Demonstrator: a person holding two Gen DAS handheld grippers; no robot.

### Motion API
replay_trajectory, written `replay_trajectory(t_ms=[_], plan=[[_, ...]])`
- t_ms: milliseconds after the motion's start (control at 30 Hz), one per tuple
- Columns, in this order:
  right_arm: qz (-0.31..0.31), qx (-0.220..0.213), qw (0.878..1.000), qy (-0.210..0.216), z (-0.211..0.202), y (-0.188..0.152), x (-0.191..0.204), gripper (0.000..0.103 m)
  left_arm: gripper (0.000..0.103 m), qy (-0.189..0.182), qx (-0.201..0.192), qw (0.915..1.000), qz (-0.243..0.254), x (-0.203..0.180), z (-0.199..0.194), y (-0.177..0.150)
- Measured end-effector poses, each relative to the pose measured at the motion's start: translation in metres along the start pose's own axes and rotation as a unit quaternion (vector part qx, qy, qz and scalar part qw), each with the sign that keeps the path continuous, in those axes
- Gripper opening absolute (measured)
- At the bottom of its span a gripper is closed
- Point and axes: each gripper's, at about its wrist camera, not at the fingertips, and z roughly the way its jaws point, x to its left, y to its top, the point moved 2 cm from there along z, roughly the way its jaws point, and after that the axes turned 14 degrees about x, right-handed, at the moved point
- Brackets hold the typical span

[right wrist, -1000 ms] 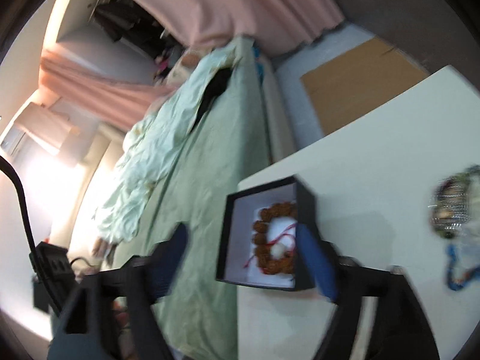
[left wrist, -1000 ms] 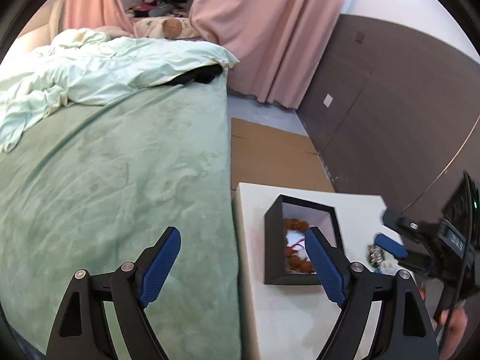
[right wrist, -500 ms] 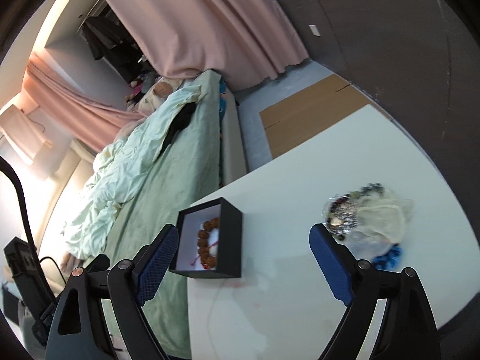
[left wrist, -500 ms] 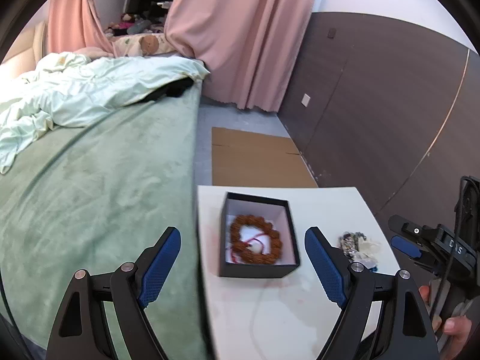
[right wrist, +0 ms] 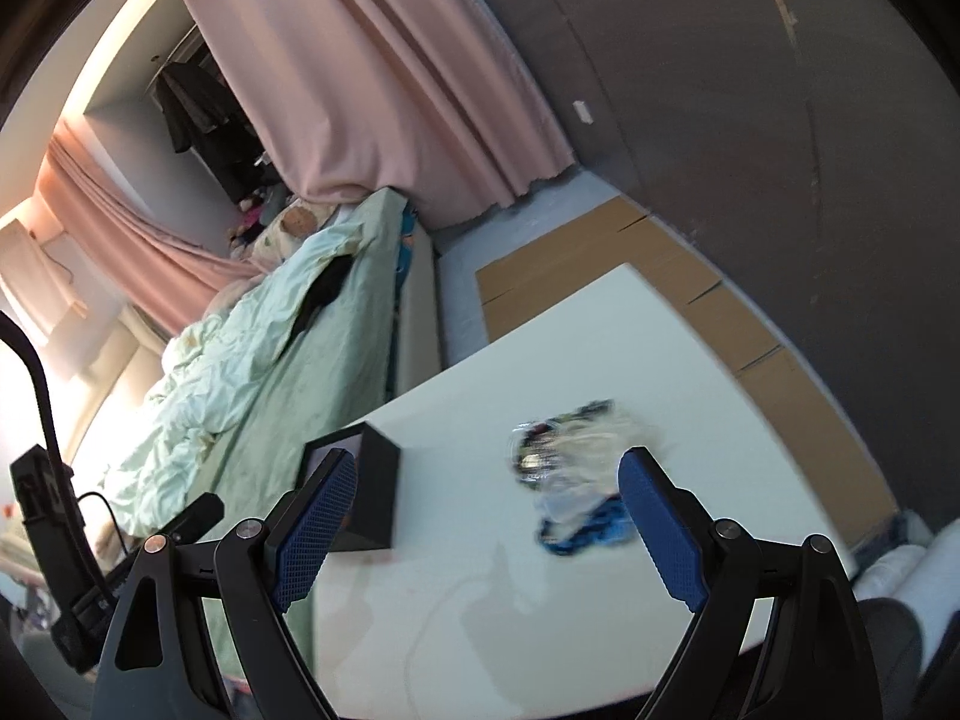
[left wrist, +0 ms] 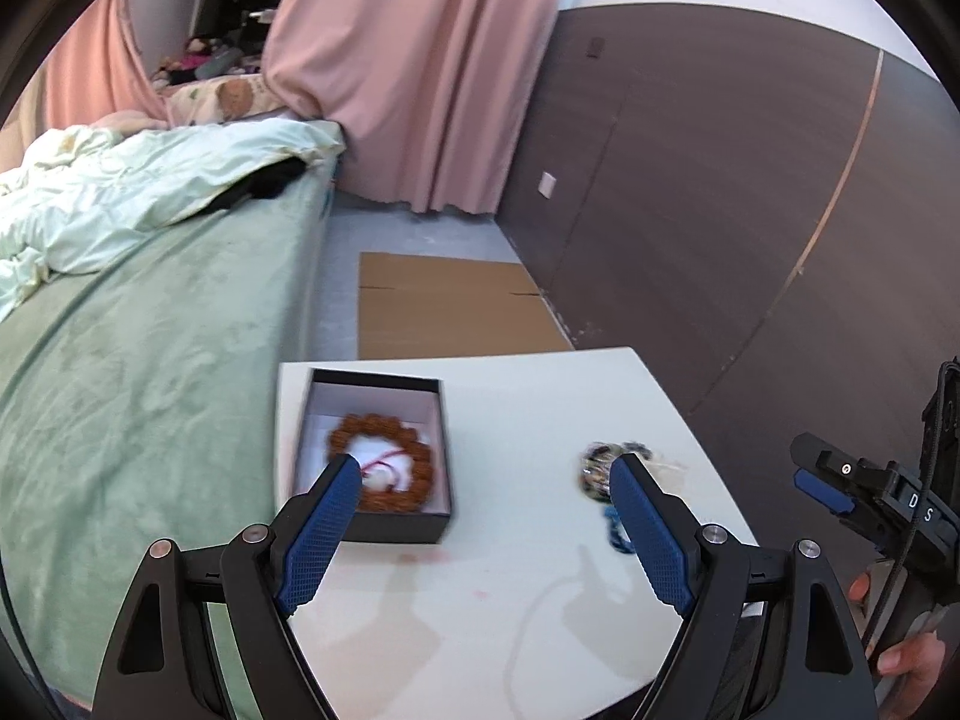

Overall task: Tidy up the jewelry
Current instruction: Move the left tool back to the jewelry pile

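Note:
A black open box [left wrist: 375,456] with a white lining holds a brown bead bracelet [left wrist: 384,462] with a red cord, at the left of the white table [left wrist: 510,600]. A loose pile of jewelry [left wrist: 606,474] with a clear pouch and blue beads lies to its right. My left gripper [left wrist: 486,534] is open and empty above the table's near part. My right gripper [right wrist: 489,540] is open and empty; the box [right wrist: 375,492] is by its left finger and the jewelry pile [right wrist: 570,468] just ahead. The right gripper also shows at the right edge of the left wrist view [left wrist: 840,489].
A bed with a green cover [left wrist: 120,360] and pale duvet runs along the table's left side. Flat cardboard [left wrist: 450,312] lies on the floor beyond the table. A dark panelled wall [left wrist: 720,210] and pink curtains [left wrist: 420,72] stand behind.
Both views have swung right across the table. The box has shifted left in both views and the jewelry pile now sits between the right gripper's fingers. Both grippers stay open.

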Motion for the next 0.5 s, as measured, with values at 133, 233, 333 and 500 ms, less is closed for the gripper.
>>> replay_trajectory(t_ms=[133, 233, 333, 500], plan=[[0.012, 0.000, 1.000, -0.004, -0.015, -0.004, -0.025, 0.089, 0.085, -0.012, 0.007, 0.9998, 0.010, -0.024, 0.009, -0.004], [0.020, 0.013, 0.999, 0.029, -0.019, -0.007, -0.043, 0.089, 0.085, -0.016, 0.012, 0.9995, 0.025, -0.042, 0.014, -0.007], [0.028, 0.025, 0.998, 0.044, -0.021, -0.011, -0.055, 0.100, 0.085, -0.022, 0.023, 0.9990, 0.032, -0.053, 0.022, -0.009], [0.038, 0.032, 0.998, 0.049, -0.021, -0.015, -0.070, 0.103, 0.085, -0.035, 0.037, 0.9978, 0.041, -0.072, 0.039, -0.010]])
